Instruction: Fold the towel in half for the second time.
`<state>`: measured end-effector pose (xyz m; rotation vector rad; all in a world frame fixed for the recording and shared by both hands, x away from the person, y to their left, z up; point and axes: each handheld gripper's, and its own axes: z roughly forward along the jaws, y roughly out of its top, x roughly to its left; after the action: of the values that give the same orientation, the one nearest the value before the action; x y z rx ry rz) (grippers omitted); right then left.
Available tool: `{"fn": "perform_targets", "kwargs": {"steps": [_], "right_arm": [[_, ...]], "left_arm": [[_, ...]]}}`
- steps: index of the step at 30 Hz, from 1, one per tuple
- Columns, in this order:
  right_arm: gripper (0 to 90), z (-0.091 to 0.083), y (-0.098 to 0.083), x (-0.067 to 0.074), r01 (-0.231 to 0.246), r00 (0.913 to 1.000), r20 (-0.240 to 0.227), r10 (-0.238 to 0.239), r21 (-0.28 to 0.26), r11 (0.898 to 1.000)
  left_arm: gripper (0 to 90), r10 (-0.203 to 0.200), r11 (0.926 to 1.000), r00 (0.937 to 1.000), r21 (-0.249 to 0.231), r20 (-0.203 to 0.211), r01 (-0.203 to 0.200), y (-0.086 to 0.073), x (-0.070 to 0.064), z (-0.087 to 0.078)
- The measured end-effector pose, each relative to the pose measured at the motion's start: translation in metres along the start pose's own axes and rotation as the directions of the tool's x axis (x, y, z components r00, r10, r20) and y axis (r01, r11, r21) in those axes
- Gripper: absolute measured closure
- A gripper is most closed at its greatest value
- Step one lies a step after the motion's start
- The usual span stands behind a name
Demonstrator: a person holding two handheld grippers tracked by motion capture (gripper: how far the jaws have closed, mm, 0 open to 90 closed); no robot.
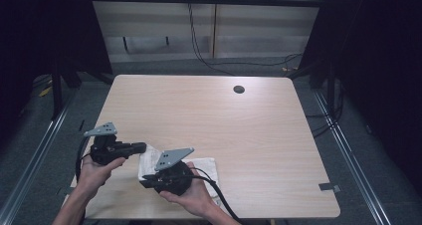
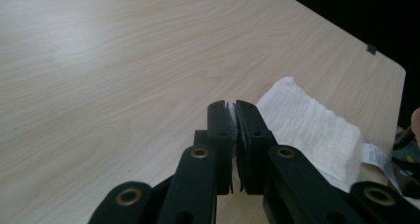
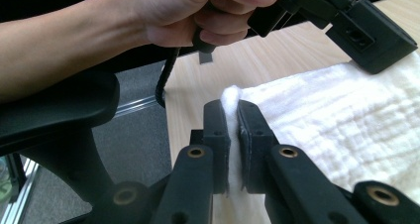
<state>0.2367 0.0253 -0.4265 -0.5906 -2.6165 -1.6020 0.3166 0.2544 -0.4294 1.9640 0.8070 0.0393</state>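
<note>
A white cloth (image 1: 205, 166) lies on the wooden table (image 1: 214, 120) near its front edge. My left gripper (image 1: 141, 148) points right at the cloth's far left corner; in the left gripper view its jaws (image 2: 233, 116) are shut with a thin edge of the white cloth (image 2: 307, 130) pinched between them. My right gripper (image 1: 145, 182) is held low over the cloth's near left part. Its jaws (image 3: 230, 112) are shut on a raised fold of the cloth (image 3: 346, 135). The other hand (image 3: 198, 11) and its gripper (image 3: 366, 35) sit just beyond that fold.
A round cable hole (image 1: 239, 89) sits in the table's far right part. A small tape strip (image 1: 329, 187) marks the right front edge. A label tag (image 2: 377, 157) hangs off the cloth. The floor and a rail (image 1: 30, 160) lie left of the table.
</note>
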Motion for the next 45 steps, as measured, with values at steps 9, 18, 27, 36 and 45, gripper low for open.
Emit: {"fn": "perform_targets", "kwargs": {"steps": [9, 18, 27, 36, 45], "right_arm": [[84.0, -0.022, -0.003, -0.002, -0.01, 0.9991, 0.04, 0.011, -0.023, 1.0], [84.0, -0.034, -0.014, -0.007, -0.028, 0.9971, 0.071, 0.029, -0.009, 1.0], [83.9, -0.05, -0.021, -0.008, -0.037, 0.9946, 0.096, 0.039, -0.02, 0.999], [83.9, -0.064, -0.04, -0.019, -0.069, 0.9884, 0.137, 0.065, 0.023, 0.997], [83.7, -0.074, -0.054, -0.017, -0.083, 0.9845, 0.158, 0.076, 0.036, 0.996]], "left_arm": [[86.2, 0.025, 0.9996, 0.9992, 0.013, 0.031, -0.026, 0.018, -0.013, 0.021], [86.2, 0.025, 0.9989, 0.9986, 0.038, 0.047, -0.027, 0.021, -0.017, 0.042], [86.3, 0.048, 0.9975, 0.9963, 0.049, 0.072, -0.051, 0.031, -0.026, 0.057], [86.2, 0.036, 0.9945, 0.9961, 0.096, 0.08, -0.043, 0.025, -0.026, 0.083], [86.2, 0.051, 0.991, 0.9936, 0.118, 0.1, -0.063, 0.026, -0.038, 0.099]]}}
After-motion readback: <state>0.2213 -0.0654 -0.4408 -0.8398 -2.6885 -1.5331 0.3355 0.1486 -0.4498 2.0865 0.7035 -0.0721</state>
